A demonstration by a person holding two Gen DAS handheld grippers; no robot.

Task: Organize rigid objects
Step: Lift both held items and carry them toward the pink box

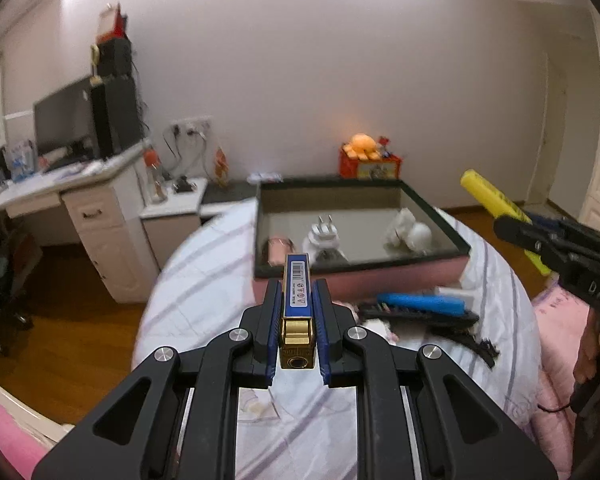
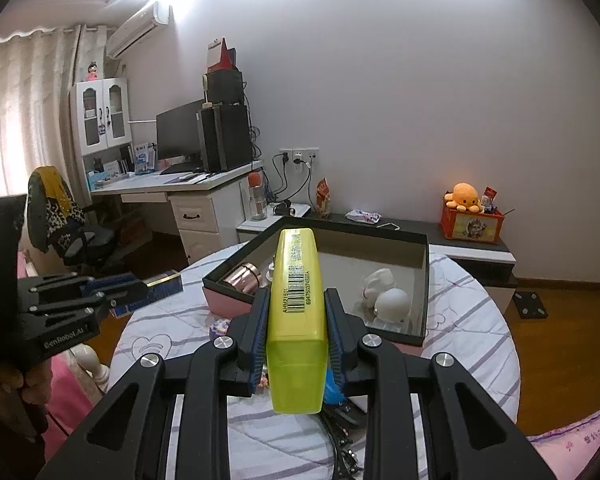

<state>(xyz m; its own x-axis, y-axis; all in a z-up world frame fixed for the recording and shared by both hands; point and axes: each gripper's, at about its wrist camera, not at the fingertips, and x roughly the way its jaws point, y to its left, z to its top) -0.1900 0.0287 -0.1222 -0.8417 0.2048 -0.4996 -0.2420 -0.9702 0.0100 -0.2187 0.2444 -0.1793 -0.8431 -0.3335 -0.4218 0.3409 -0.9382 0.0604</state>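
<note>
From my seat I see the left gripper [image 1: 298,300], black with blue pads, closed on a blue and gold lighter [image 1: 297,300] bearing a white barcode label. The right gripper [image 2: 296,312], the same black and blue, clamps a yellow-green highlighter [image 2: 297,312] printed with a black barcode. Beyond them the storage box [image 2: 425,280] has a black rim, pink outer walls and a grey inside. In front of the box, a white cloth with lilac stripes [image 1: 204,280] covers the table, and a bright blue comb [image 1: 420,303] lies there.
</note>
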